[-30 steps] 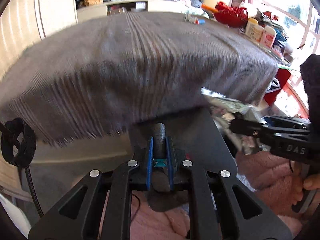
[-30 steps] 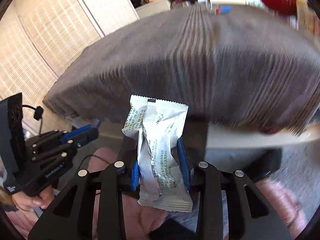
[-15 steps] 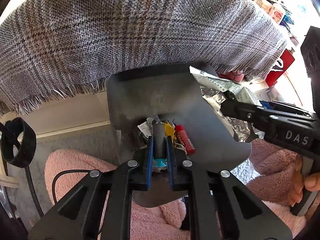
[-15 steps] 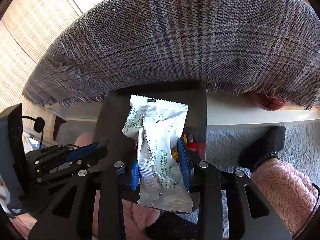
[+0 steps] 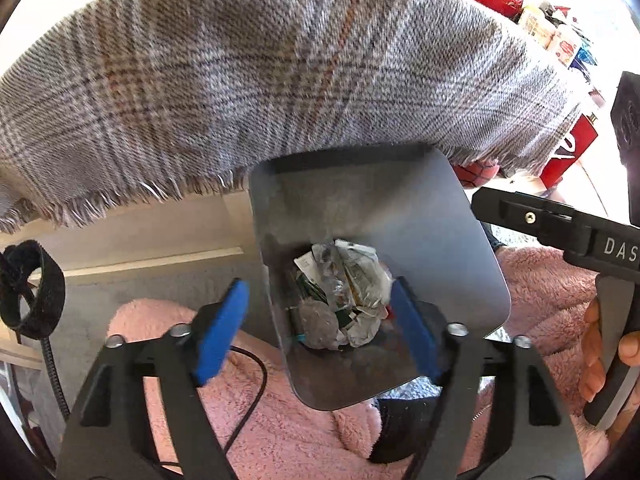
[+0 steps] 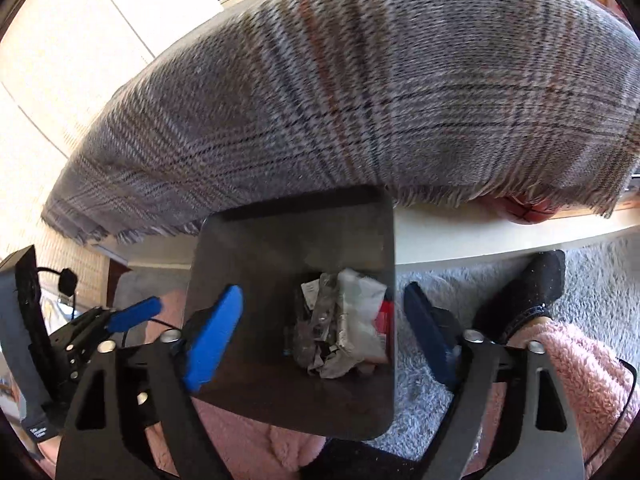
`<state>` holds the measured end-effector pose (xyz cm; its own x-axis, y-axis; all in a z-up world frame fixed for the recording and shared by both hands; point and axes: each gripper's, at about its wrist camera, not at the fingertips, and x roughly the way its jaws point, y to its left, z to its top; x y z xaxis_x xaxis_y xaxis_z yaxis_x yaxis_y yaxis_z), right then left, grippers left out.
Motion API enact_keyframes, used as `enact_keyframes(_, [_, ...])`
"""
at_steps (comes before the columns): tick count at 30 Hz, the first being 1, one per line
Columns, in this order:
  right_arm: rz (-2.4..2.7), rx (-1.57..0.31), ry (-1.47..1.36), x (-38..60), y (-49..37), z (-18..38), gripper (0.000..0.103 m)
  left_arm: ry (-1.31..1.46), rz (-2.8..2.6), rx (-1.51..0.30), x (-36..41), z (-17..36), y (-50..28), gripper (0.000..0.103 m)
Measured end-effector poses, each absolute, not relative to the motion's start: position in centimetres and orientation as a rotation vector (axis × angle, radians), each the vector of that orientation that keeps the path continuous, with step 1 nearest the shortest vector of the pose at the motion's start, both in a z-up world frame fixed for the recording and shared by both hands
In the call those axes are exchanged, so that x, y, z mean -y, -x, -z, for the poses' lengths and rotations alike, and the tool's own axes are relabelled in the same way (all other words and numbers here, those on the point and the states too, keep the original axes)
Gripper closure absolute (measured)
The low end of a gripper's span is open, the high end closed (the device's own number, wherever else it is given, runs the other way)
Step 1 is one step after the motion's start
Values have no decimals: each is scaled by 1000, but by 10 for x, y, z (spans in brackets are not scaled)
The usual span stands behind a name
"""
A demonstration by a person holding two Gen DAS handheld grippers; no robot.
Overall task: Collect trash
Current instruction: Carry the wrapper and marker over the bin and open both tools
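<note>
A dark grey bin (image 5: 360, 200) stands on the floor under the table edge. In it lie crumpled silver-white wrappers (image 5: 352, 284) and a small grey roll (image 5: 318, 326). My left gripper (image 5: 318, 286) hangs over the bin mouth, its jaws opening, blue pads far apart and pressing on nothing. In the right wrist view the bin (image 6: 288, 240) holds the same wrappers (image 6: 352, 320). My right gripper (image 6: 323, 290) is above them, its jaws opening and nothing held between them. Each gripper shows in the other's view: the right gripper (image 5: 560, 228) and the left gripper (image 6: 132, 312).
A grey plaid cloth (image 5: 280, 80) hangs over the table just above the bin. The person's pink fleece legs (image 5: 280, 420) and a black sock (image 6: 532, 288) flank the bin on grey carpet. A reddish ball (image 6: 528, 210) lies under the table. A hand (image 5: 600, 360) holds the right gripper.
Both grippers sank toward the bin and opened. The left let go of the dark roll and the right let go of the silver-white wrapper, and both now lie in the bin.
</note>
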<state>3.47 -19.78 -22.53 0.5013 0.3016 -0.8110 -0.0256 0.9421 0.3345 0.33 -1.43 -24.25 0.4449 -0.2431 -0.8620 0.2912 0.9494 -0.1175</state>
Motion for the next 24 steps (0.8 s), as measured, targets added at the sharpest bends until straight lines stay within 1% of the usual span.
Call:
enact_keyframes(1, [-198,-1025,-301,200,-34,224,11,-53,328,-1052,14,240,-2,23])
enact_keyframes(3, [-193,-1019,-315,203,-34,222,7,-59,327,-1038,13,234,-1,20])
enact_keyframes(6, [-198,-1017,-356,212,-33,216,6,-67,324,-1025,14,227,1,16])
enact_keyframes(17, [-198,-968,-352,229,-30,187,5,-59,340,-937,11,187,-2,13])
enact_keyframes(24, [-219,-891,-254,236,-56,132,5,-73,366,-868,20,151,-25,13])
